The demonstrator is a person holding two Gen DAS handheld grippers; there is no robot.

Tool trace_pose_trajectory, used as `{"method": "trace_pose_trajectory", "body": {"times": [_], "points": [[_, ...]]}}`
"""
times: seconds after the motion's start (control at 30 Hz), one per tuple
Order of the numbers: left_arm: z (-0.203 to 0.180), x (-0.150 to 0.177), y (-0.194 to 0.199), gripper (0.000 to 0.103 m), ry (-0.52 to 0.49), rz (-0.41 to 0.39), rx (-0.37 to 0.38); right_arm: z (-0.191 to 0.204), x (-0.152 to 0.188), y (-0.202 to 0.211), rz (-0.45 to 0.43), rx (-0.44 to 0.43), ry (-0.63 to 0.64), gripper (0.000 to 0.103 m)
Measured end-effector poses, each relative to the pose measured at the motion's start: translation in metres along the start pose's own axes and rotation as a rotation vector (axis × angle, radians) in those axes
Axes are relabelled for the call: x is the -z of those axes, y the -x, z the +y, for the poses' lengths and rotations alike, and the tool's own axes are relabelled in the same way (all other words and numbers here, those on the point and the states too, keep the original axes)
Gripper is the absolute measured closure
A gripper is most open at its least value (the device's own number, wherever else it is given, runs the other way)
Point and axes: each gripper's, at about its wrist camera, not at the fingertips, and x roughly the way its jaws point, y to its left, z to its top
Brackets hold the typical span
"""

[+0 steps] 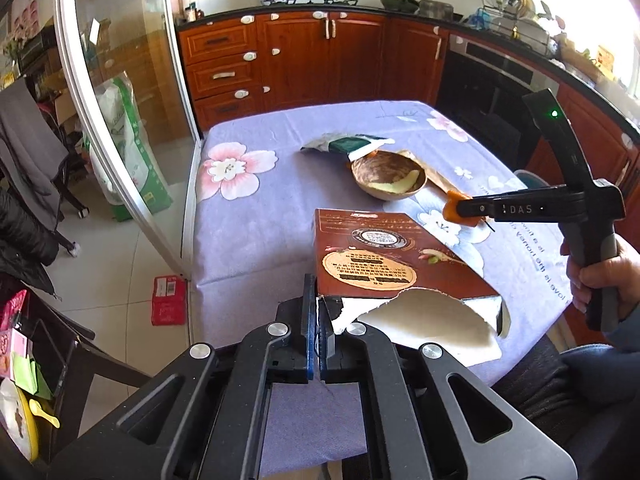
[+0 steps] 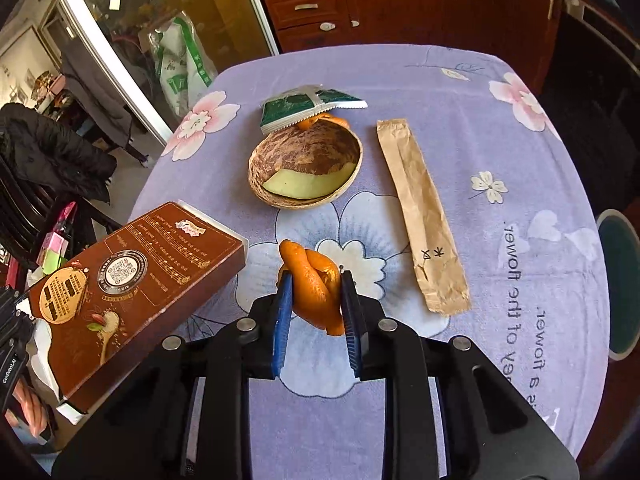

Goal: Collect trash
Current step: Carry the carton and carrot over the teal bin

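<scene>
- Left gripper [image 1: 319, 330]: jaws together, clamped on the torn white flap of the brown box [image 1: 384, 256]; the box tilts up off the surface ahead of the jaws.
- Right gripper [image 2: 316, 300]: jaws pressed on a curled orange peel [image 2: 316, 284], one pad on each side; the peel sticks out past the fingertips, above the surface.
- Surface [image 2: 500, 140]: covered with a lilac flowered cloth.
- Bowl [image 2: 306, 168]: brown, round, straight ahead of the right jaws, well apart from them; a pale peel [image 2: 304, 182] lies inside it.
- Green wrapper [image 2: 310, 106]: crumpled, beyond the bowl, touching its far rim; another bit of orange peel [image 2: 324, 120] shows between wrapper and bowl.
- Paper sleeve [image 2: 422, 212]: long, tan, flat on the cloth to the right of the right jaws and of the bowl, apart from both.
- Hand [image 1: 600, 276]: grips the handle of the right gripper, seen from the left wrist view at the right of the box.
- Red packet [image 1: 169, 300]: on the floor, left of the left jaws, beside the surface's edge.
</scene>
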Motion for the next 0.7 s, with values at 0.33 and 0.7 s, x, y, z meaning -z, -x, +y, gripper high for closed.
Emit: {"method": "trace_pose_trajectory", "body": {"times": [0.33,0.7], "points": [[-0.047,-0.050,0.038,0.101,-0.068,-0.107,0.034,-0.039,0.007,0.073,-0.138,-0.004,-0.091,0.081],[-0.158,-0.114,-0.016,0.101,-0.192,-0.103,0.180,-0.139,0.024,0.147,-0.275,0.145,-0.267,0.080]]}}
